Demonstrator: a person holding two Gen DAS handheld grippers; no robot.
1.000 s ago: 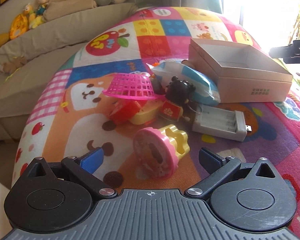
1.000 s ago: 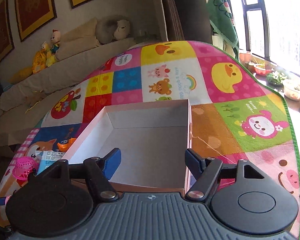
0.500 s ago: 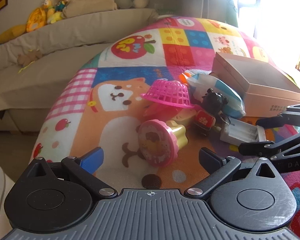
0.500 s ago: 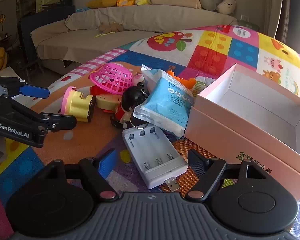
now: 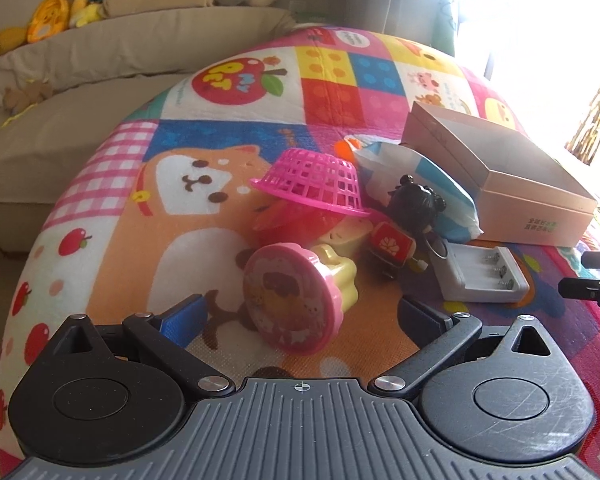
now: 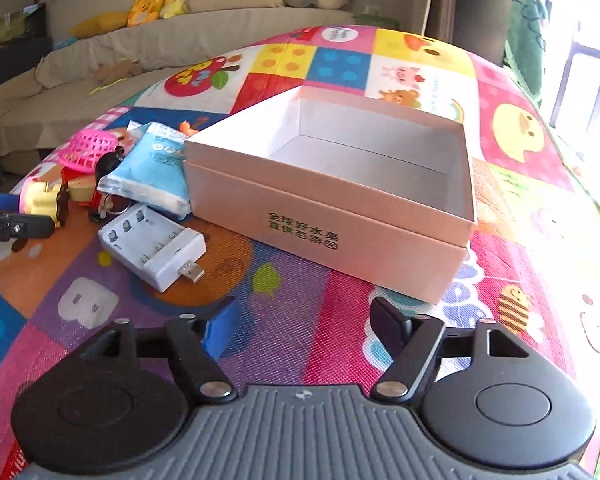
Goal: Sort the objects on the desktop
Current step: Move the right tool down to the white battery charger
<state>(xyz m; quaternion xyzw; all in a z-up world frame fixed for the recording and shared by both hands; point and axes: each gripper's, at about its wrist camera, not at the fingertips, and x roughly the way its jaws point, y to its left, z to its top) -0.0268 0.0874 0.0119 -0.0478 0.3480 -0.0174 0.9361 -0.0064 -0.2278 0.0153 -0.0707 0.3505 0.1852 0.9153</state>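
We judge the first pick is in hand: our left gripper (image 5: 300, 312), jaws wide and empty, frames the pink-topped toy (image 5: 296, 296) on the mat; our right gripper (image 6: 304, 324), equally open and empty, faces the empty box (image 6: 340, 196); next, close and carry.

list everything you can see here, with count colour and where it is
box: 1, pale pink, open and empty, on the mat
battery charger: 1, white, left of the box
packet: 1, blue and white, against the box's left side
doll keychain: 1, black hair, red body, beside the charger
basket: 1, pink, upturned on the toy pile
round toy: 1, pink and yellow, on its side, nearest the left gripper
play mat: 1, multicoloured, under everything
sofa: 1, beige, behind
left gripper: 1, black, open, at the round toy
right gripper: 1, black, open, before the box
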